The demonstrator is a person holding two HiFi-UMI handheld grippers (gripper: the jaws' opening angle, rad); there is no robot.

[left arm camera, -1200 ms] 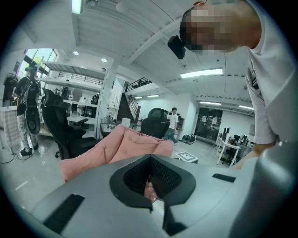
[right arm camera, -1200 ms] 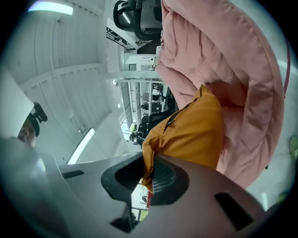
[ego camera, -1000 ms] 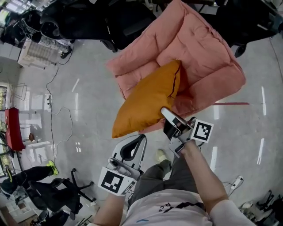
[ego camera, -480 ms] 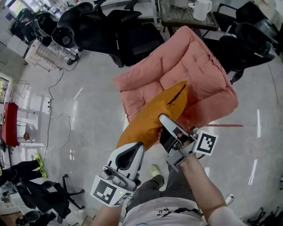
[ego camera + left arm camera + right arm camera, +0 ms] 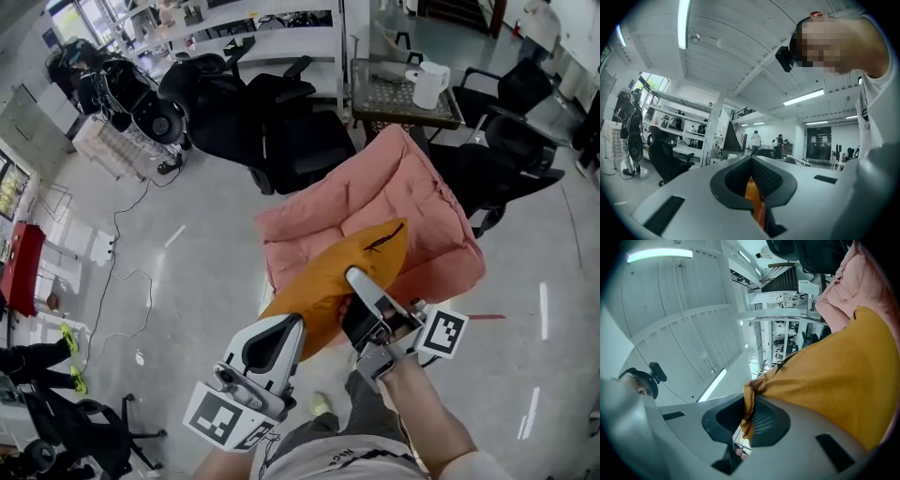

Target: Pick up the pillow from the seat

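An orange pillow [image 5: 328, 277] hangs in front of the pink padded seat [image 5: 403, 202], lifted off its cushion. My right gripper [image 5: 351, 289] is shut on a bunched edge of the pillow [image 5: 843, 380], and the fabric is pinched between its pads [image 5: 761, 420]. The left gripper [image 5: 292, 326] reaches the pillow's lower left edge. In the left gripper view a strip of orange fabric [image 5: 752, 192] sits squeezed between its nearly closed jaws. The pillow's dark zip [image 5: 386, 236] faces up near its top corner.
Black office chairs [image 5: 272, 122] stand behind the seat and another one [image 5: 506, 159] to its right. A small table with a white jug [image 5: 427, 84] is at the back. Cables [image 5: 122, 281] trail over the glossy floor at left. The person's shoe [image 5: 319, 403] is below the grippers.
The left gripper rose from below to the pillow's lower edge and took hold of it. The right gripper kept its grip. The view tilted up to show more of the room.
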